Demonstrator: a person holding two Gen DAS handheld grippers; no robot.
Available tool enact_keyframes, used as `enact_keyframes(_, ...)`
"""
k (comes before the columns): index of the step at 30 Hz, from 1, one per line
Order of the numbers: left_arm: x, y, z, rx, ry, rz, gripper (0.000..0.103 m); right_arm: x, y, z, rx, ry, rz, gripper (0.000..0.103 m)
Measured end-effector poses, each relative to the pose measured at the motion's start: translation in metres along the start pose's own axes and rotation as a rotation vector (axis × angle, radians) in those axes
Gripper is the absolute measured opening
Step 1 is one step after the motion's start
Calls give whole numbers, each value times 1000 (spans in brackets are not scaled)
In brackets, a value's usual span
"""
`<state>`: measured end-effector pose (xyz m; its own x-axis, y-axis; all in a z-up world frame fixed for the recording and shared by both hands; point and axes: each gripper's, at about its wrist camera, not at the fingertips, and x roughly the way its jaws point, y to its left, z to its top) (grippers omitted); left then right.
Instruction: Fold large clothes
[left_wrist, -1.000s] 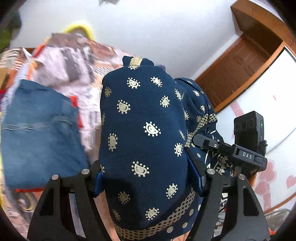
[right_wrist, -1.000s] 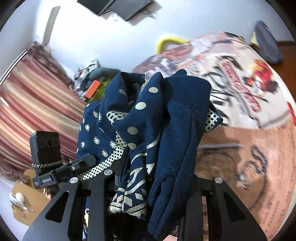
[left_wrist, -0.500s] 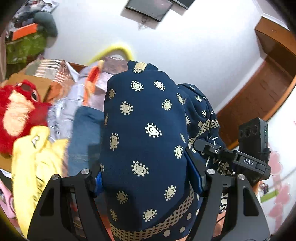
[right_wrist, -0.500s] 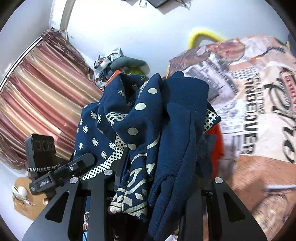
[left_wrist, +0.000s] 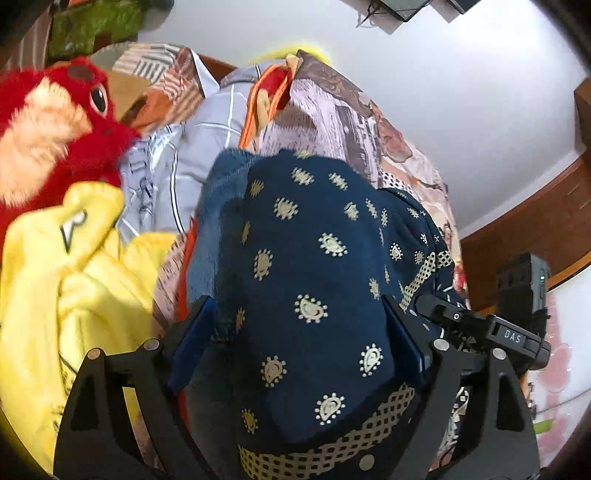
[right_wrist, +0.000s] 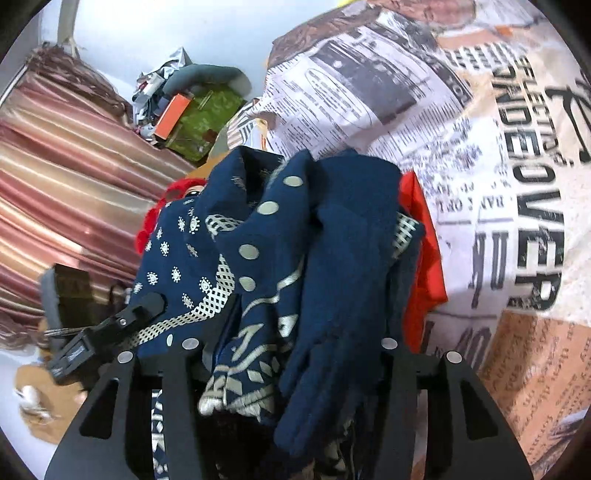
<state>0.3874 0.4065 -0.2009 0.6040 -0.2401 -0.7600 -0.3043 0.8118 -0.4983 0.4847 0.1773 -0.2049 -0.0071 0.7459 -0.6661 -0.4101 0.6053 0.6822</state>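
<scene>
Left wrist: navy printed garment between left gripper jaws.

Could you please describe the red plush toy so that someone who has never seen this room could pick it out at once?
Start at the bed covered by the newspaper-print bedspread. In the left wrist view, look at its far left side, just above the crumpled yellow garment. The red plush toy is the only furry thing there, bright red with a pale peach face and a shiny black eye.
</scene>
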Motion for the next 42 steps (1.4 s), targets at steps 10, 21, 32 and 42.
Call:
enact_keyframes(10,-51,-38,-52,195,-58,173,96,-62,24,-62,-146,-67,-275,76)
enact_keyframes(21,-119,-74,-113,292,-134,278,95,-130,78,-103,-287,-224,-370,76)
enact_keyframes(32,-266,-176,-161,444,-541,257,95,-233,180,-170,-488,-595,-318,76)
enact_keyframes(42,-351,-225,-248,517,-847,192,96,-290,230,-252,-591,-890,-237,76)
